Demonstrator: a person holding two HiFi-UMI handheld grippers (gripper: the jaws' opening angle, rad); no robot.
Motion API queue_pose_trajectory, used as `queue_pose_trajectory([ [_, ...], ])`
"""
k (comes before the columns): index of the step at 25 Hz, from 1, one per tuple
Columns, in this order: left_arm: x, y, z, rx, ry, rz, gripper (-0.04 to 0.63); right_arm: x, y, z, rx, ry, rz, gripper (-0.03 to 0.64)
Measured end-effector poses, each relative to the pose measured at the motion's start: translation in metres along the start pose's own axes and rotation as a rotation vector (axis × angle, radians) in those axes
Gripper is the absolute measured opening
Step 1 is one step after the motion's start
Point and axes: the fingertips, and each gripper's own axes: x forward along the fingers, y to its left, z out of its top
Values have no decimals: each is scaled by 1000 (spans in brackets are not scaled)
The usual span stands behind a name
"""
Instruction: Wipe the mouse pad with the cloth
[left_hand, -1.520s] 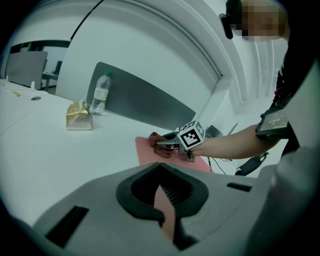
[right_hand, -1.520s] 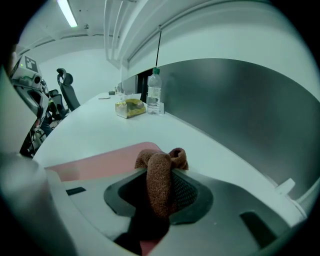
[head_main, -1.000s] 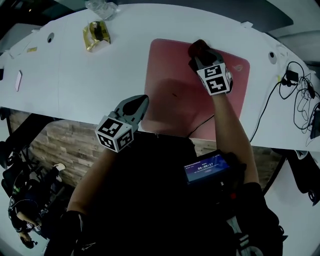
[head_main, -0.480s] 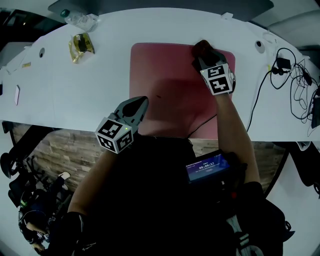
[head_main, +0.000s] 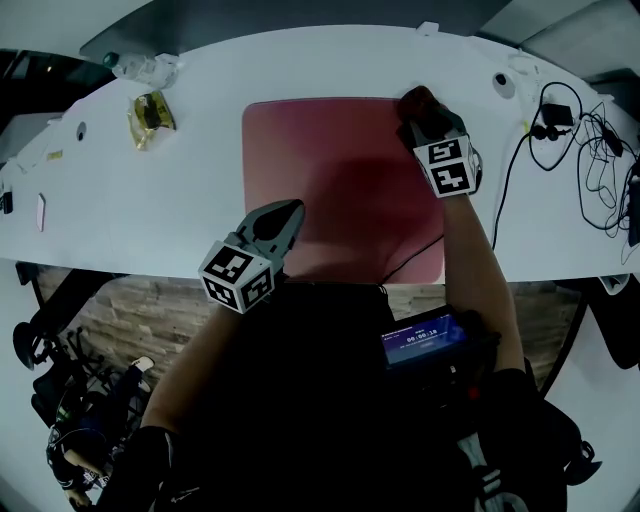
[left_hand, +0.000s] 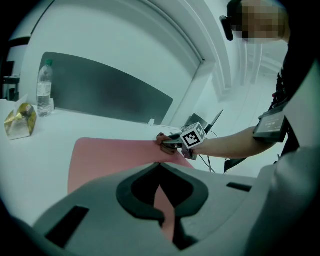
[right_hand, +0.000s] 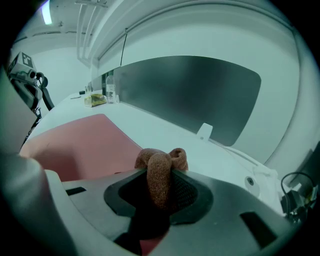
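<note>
A pink mouse pad (head_main: 330, 170) lies on the white table (head_main: 150, 200). My right gripper (head_main: 424, 112) is at the pad's far right corner, shut on a brown cloth (head_main: 416, 101) that rests on the pad. In the right gripper view the cloth (right_hand: 160, 172) bulges out between the jaws, with the pad (right_hand: 80, 145) to the left. My left gripper (head_main: 288, 212) hangs over the pad's near edge, shut and holding nothing. In the left gripper view the pad (left_hand: 110, 155) stretches ahead toward the right gripper (left_hand: 170, 145).
A gold wrapper (head_main: 148, 115) and a clear bottle (head_main: 140, 68) sit at the table's far left. Black cables (head_main: 590, 150) trail over its right end. One cable (head_main: 415, 255) crosses the pad's near right corner. A dark panel (right_hand: 190, 95) stands behind the table.
My right gripper has slid the cloth rightward along the pad's far edge, from near its middle to the far right corner. The left gripper has barely moved.
</note>
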Motion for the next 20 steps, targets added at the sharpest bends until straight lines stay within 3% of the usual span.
queue_pose_trajectory([
  [14, 9, -19, 4, 37, 12, -12, 8, -34, -56, -42, 165, -24, -133, 133],
  [20, 2, -15, 7, 44, -3, -23, 8, -60, -55, -35, 202, -104, -157, 133],
])
